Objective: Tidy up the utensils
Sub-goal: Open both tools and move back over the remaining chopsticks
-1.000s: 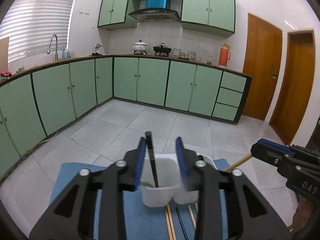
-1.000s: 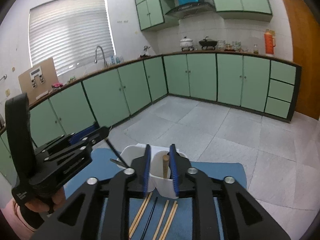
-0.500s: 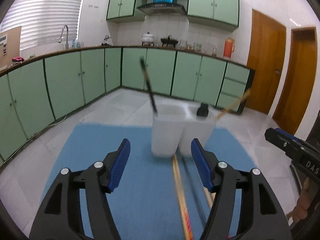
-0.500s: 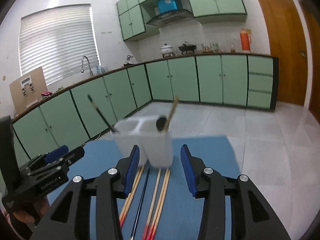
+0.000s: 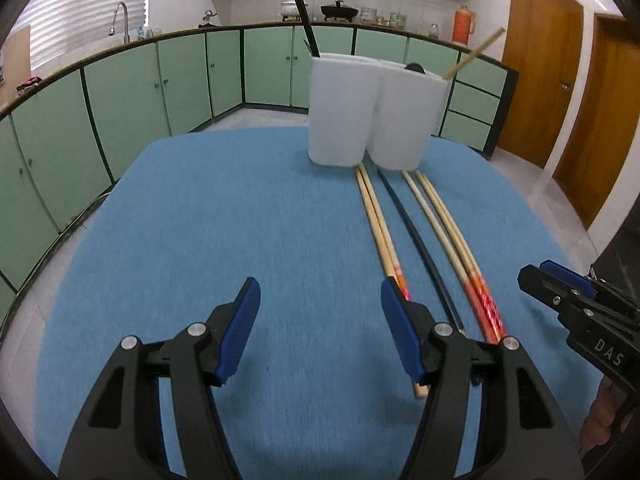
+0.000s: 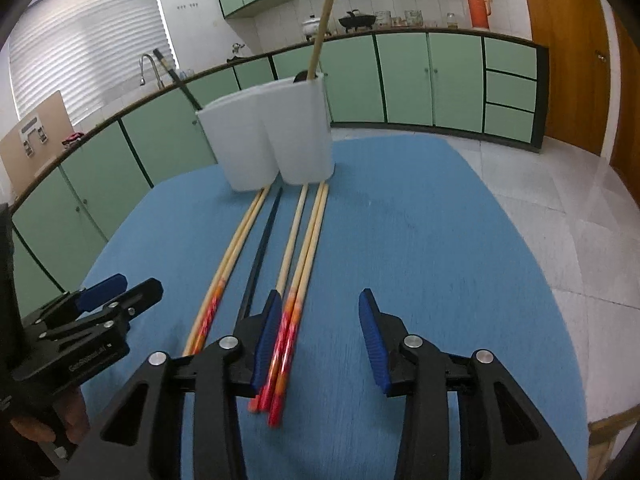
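1. The left hand-held gripper (image 5: 320,300) hovers over the near part of the blue mat (image 5: 240,220), its jaws spread wide and holding nothing.
2. The right hand-held gripper (image 6: 318,312) is likewise released and empty, its left finger just above the red ends of the chopsticks.
3. A white two-compartment holder (image 5: 368,116) stands at the far edge of the bench.
4. A black chopstick (image 5: 302,12) leans out of its left compartment; a wooden-handled utensil (image 6: 322,32) leans out of the right one.
5. Five wooden chopsticks (image 6: 304,248) and one black chopstick on the mat (image 6: 260,256) lie side by side, running from the holder's base toward the near edge.
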A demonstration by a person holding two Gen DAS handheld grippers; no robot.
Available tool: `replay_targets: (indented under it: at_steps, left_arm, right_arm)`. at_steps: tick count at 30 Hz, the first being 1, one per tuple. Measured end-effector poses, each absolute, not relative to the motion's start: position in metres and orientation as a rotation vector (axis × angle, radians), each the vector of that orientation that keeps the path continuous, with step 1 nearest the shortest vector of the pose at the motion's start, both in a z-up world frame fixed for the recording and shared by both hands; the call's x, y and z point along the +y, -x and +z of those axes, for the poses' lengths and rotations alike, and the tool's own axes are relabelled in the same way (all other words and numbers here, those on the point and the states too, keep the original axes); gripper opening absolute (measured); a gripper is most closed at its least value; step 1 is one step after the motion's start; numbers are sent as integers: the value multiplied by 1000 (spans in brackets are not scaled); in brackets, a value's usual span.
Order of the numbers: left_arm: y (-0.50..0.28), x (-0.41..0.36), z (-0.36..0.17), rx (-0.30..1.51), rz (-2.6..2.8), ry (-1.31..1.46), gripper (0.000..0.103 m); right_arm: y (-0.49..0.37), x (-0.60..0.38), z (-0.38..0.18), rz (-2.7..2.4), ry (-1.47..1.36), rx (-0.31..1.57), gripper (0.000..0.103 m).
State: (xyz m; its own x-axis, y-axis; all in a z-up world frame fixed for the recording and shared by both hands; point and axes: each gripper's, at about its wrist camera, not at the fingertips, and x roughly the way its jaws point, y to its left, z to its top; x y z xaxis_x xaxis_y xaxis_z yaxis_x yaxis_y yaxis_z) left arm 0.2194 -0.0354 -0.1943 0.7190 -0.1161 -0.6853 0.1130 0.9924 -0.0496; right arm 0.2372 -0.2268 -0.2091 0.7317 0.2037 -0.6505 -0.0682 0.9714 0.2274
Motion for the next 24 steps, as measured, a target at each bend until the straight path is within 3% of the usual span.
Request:
replay_targets:
  at_steps: [16, 24]
  left_arm:
    - [-187, -40, -200, 819, -168, 12, 60]
    - [-182, -46, -208, 864, -189, 13, 60]
  right_arm:
    - [-199, -218, -218, 226, -139, 824, 29]
    - [-194, -206, -227, 223, -84, 869, 14]
